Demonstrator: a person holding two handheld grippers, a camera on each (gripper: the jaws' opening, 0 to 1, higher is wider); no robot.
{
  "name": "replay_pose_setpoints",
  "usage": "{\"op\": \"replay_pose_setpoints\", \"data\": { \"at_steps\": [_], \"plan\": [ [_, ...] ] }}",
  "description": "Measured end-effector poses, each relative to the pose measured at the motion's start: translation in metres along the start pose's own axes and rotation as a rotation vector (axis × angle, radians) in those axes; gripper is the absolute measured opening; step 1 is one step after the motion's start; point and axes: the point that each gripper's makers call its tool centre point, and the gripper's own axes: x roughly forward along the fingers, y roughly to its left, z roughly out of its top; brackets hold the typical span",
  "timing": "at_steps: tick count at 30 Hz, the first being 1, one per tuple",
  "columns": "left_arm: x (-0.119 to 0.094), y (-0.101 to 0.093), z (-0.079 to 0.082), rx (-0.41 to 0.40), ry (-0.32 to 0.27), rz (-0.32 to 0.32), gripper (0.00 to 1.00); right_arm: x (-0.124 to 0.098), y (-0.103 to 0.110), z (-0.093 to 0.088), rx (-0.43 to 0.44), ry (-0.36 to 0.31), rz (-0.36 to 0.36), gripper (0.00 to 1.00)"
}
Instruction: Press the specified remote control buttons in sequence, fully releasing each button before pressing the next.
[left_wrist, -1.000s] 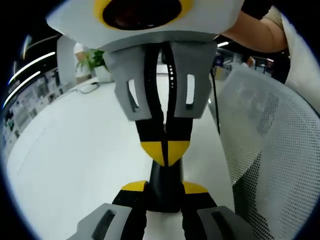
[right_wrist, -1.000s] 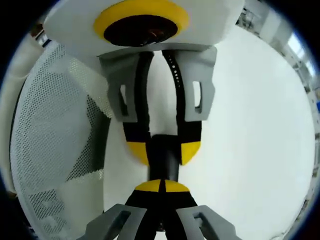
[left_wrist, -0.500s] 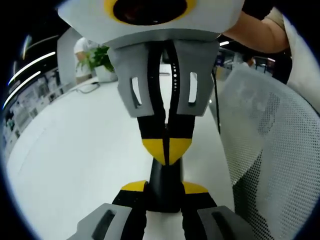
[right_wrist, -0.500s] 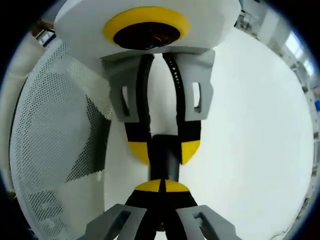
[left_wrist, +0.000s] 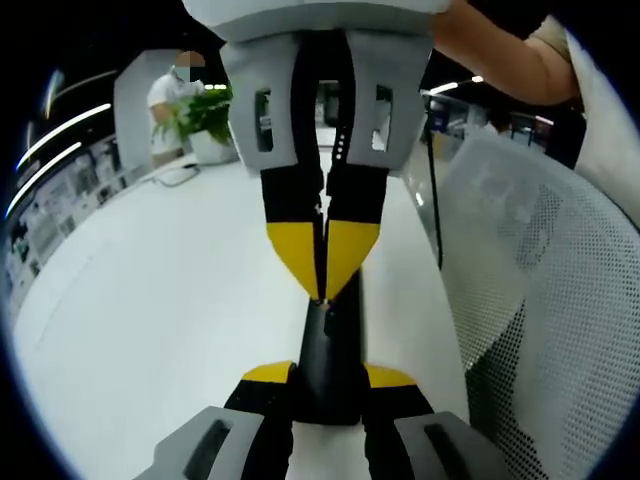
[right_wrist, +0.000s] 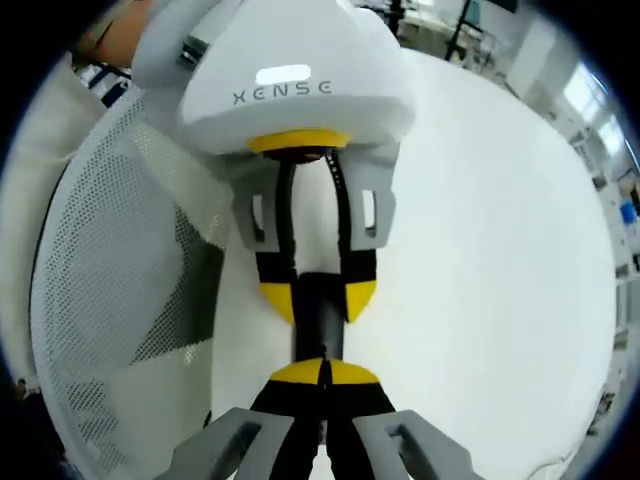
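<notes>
A slim black remote control (left_wrist: 330, 355) stands between the yellow-tipped jaws of my left gripper (left_wrist: 330, 376), which is shut on it above the white table (left_wrist: 150, 300). My right gripper (left_wrist: 323, 285) comes down from the top of the left gripper view, jaws shut together, with its yellow tips meeting the remote's upper end. In the right gripper view the same remote (right_wrist: 320, 318) shows held by the left gripper (right_wrist: 320, 300), and the right gripper (right_wrist: 322, 372) touches its near end. The buttons are hidden.
A white mesh chair back (left_wrist: 540, 300) stands close beside the table, also seen as the mesh chair (right_wrist: 110, 280). A potted plant (left_wrist: 210, 110) and a person (left_wrist: 175, 85) are at the far table end. A black cable (left_wrist: 432, 200) hangs near the chair.
The right gripper has drawn back from the left one: its tips now sit higher on the remote, and the left gripper looks smaller in the right gripper view. The left gripper's hold is unchanged.
</notes>
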Motion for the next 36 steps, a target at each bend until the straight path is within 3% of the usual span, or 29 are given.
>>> {"op": "replay_pose_setpoints", "data": {
  "at_steps": [11,19,23,36],
  "plan": [
    [0.000,-0.001,0.001,0.001,0.003,-0.003,0.24,-0.007,0.000,0.006,-0.016,-0.013,-0.021,0.00],
    [0.000,0.000,0.000,0.000,0.002,-0.002,0.24,-0.010,0.002,0.005,-0.013,-0.012,-0.027,0.08],
    [0.000,0.000,0.000,-0.001,0.003,-0.001,0.24,-0.010,0.003,0.001,-0.012,-0.006,-0.029,0.16],
    [0.000,0.001,0.001,-0.001,0.007,0.000,0.24,-0.012,0.006,-0.020,0.015,0.018,-0.027,0.22]
  ]
}}
